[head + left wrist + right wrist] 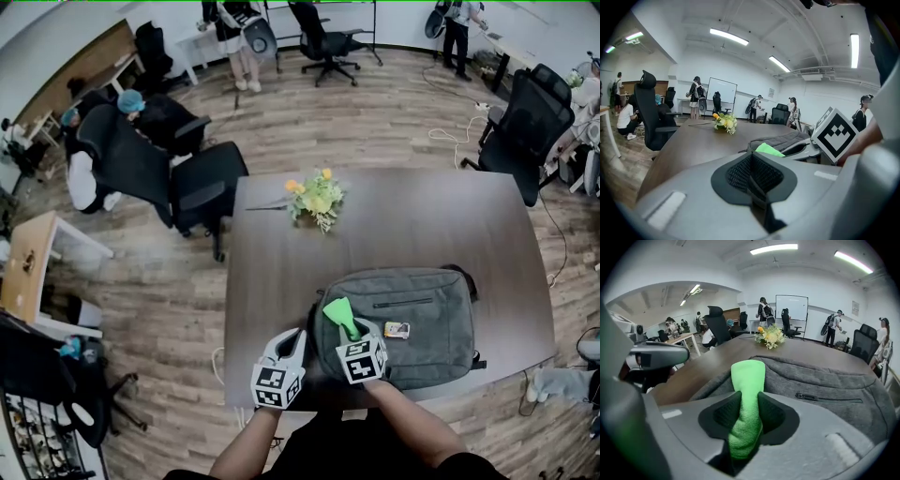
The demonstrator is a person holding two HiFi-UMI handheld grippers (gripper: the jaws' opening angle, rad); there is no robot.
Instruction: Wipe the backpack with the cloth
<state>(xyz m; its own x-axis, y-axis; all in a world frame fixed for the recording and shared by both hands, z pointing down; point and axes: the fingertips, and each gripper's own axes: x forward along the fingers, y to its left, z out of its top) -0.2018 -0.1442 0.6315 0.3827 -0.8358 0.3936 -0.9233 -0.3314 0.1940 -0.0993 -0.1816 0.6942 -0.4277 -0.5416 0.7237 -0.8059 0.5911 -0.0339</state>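
Your right gripper [747, 409] is clamped on the green cloth [748, 380], with both pads squeezing the middle of it. A rounded fold sticks out past the tips, and that's a good way to hold it, because the soft fold does the rubbing instead of the hard jaws. The fold hangs over the near-left part of the grey backpack [422, 319], just short of the zip line on its front panel. I can't tell from here whether the cloth is actually pressing on the fabric or just above it.

Your left gripper [752, 171] has its jaws closed with nothing between them. It's parked right beside the backpack's left edge, near your side of the table [281, 272]. That looks like a bracing spot, so the bag doesn't slide when you drag the cloth across. Whether it's touching the bag, I can't say.

The backpack lies flat, front panel up, at the near edge of the table. That puts the whole top face within reach. There's a small tag [397, 329] on the panel just right of the cloth, so I'd guess it could snag on a sideways pass. The flowers [316, 199] are well clear at the far side.

My read is you're at the very start of wiping, with most of the panel left to do.
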